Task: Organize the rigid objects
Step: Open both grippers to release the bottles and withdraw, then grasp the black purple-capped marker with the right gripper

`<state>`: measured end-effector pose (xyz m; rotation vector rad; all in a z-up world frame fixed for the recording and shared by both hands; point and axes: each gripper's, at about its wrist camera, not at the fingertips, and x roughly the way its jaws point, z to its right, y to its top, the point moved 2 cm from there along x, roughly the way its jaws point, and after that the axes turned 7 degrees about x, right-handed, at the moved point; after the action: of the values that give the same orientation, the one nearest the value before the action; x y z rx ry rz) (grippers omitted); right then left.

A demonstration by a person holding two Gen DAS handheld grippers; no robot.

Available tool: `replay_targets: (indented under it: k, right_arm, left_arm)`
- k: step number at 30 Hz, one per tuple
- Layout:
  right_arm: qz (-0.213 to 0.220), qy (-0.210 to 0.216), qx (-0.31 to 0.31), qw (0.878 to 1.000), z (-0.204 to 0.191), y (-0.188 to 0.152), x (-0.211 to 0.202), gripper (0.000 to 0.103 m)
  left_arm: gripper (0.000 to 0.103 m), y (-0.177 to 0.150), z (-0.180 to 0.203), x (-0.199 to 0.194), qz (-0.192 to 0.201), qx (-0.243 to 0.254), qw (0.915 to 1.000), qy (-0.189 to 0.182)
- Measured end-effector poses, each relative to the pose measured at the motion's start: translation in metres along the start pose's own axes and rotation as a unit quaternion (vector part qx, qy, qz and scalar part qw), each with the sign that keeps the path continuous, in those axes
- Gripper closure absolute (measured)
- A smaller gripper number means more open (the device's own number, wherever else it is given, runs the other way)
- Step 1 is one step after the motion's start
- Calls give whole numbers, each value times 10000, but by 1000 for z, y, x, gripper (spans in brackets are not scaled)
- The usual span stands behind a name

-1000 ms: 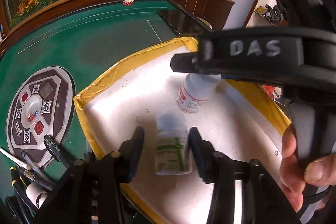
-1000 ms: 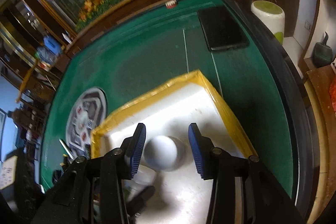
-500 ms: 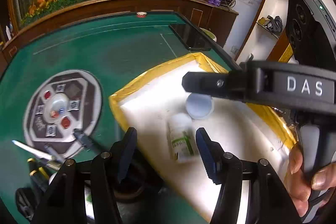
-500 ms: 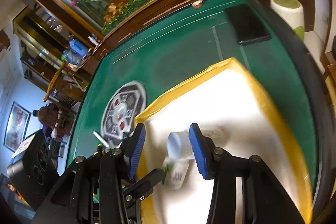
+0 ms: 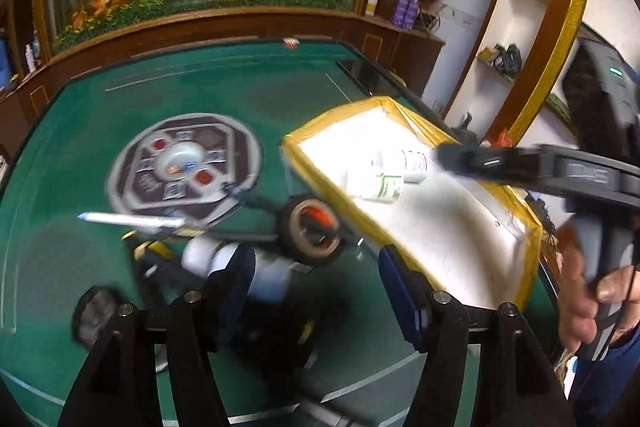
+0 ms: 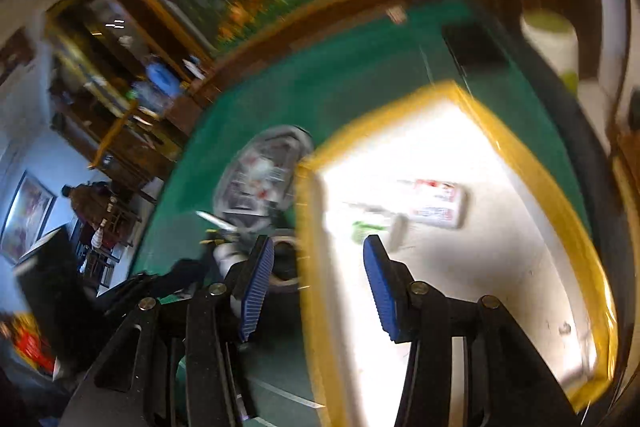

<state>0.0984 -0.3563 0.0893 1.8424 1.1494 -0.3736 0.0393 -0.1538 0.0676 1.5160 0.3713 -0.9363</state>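
Note:
A white tray with a yellow taped rim (image 5: 412,131) (image 6: 532,163) holds two white pill bottles lying on their sides: a green-labelled one (image 5: 378,185) (image 6: 368,223) and a red-labelled one (image 5: 414,161) (image 6: 436,203). My left gripper (image 5: 316,281) is open and empty above a pile left of the tray: a roll of tape (image 5: 314,229), a white bottle (image 5: 236,265), pens (image 5: 132,221). My right gripper (image 6: 318,287) is open and empty over the tray's left rim; it also shows in the left wrist view (image 5: 446,153).
The green felt table (image 5: 100,115) carries a round grey control panel (image 5: 184,167) and a dark phone (image 6: 470,47) at the far edge. A wooden ledge with plants runs behind. The right wrist view is motion-blurred.
Both grippers drew back and left from the tray, leaving the two bottles lying in it. The left gripper now hovers over the tape and pens pile.

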Motion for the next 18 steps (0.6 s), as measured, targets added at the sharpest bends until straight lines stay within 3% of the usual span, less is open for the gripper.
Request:
replay_targets:
  k: [3, 9, 13, 18]
  right_arm:
    - [465, 164, -549, 9973, -35, -37, -24, 45]
    - [426, -12, -1527, 9873, -80, -107, -10, 45]
    - [-26, 358, -1276, 9912, -79, -129, 10, 45]
    - [-542, 245, -1398, 9884, -87, -142, 32, 45]
  left_arm:
    - [34, -23, -20, -28, 220, -55, 9994, 245]
    - [29, -71, -66, -71, 428, -172, 9962, 734]
    - [29, -101, -89, -80, 338, -151, 9954, 885]
    - [29, -125, -101, -73, -8, 43, 9958, 914]
